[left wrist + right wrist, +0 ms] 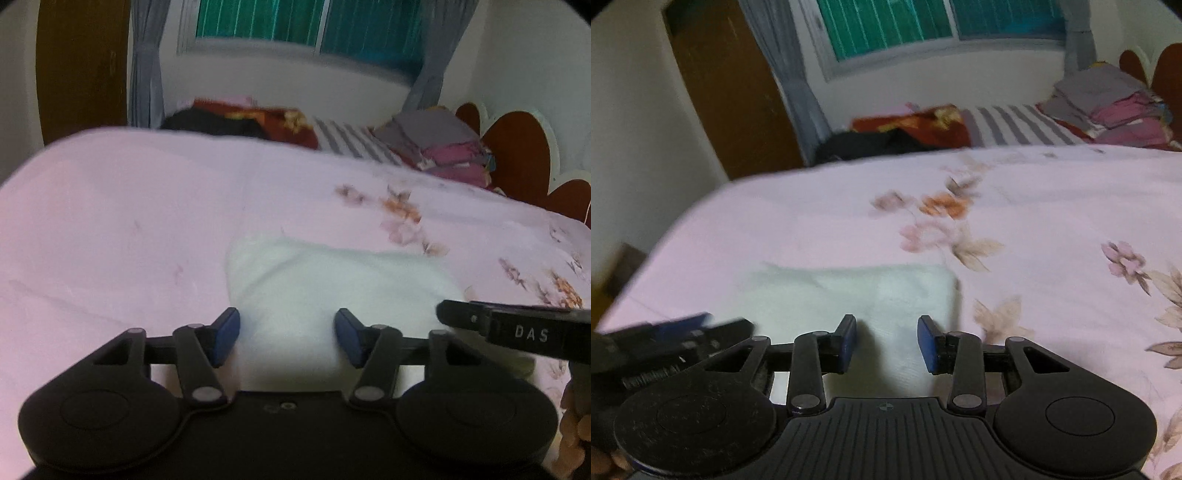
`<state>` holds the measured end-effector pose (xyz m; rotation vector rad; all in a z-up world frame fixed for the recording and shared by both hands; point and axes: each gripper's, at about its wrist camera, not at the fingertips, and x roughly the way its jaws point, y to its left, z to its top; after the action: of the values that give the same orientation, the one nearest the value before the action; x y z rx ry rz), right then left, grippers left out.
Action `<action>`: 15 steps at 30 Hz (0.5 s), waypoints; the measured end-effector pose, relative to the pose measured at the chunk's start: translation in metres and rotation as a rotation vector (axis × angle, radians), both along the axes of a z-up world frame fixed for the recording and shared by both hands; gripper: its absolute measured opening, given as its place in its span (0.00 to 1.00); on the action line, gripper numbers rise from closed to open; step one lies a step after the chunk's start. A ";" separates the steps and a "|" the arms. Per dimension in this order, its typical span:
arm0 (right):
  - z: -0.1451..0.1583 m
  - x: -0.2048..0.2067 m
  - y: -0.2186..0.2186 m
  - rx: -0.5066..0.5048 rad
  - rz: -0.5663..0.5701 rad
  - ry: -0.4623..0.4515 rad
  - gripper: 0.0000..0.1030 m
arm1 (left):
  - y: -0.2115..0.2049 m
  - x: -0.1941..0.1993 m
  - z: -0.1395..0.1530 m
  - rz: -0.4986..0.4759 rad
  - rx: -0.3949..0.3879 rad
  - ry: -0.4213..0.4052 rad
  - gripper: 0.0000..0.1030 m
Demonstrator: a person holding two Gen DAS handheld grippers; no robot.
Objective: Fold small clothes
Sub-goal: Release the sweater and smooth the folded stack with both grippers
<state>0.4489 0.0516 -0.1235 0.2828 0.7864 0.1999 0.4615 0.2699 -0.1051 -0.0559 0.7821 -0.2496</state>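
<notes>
Left tongs [286, 338] apart, blue pads [225, 336] clear of the fabric, nothing clamped between them. Right tongs [886, 343] likewise apart, narrower gap, nothing gripped. White cloth [332, 284] lying flat and folded on the pink floral bedsheet [129, 229], directly ahead of and beneath both pairs of tongs, showing through the gap of each. From the right wrist view, cloth [857, 295] stretching ahead and to the left of the right tongs, its right edge just past the right pad, with the left tongs [694, 328] blurred at the cloth's left side. From the left wrist view, right tongs [517, 328] reaching in over the cloth's right edge. Well beyond the tongs, at the far end of the bed: stack of folded clothes [443, 147], striped fabric [351, 140], dark and red bundle [251, 122]. Window [306, 26] with grey curtains [146, 74] farther back.
</notes>
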 end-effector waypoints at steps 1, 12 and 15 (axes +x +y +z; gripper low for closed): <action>-0.007 0.001 -0.001 -0.010 -0.009 0.013 0.37 | 0.002 0.002 -0.002 0.005 -0.006 0.008 0.60; 0.017 -0.038 -0.008 0.003 -0.023 -0.021 0.37 | 0.015 -0.050 0.029 -0.007 -0.003 -0.022 0.60; 0.025 -0.072 -0.007 0.003 -0.015 -0.024 0.37 | 0.016 -0.079 0.025 -0.037 0.014 0.005 0.60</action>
<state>0.3769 0.0449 -0.0985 0.2892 0.7604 0.1899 0.3820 0.2857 -0.0804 -0.0286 0.7903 -0.2793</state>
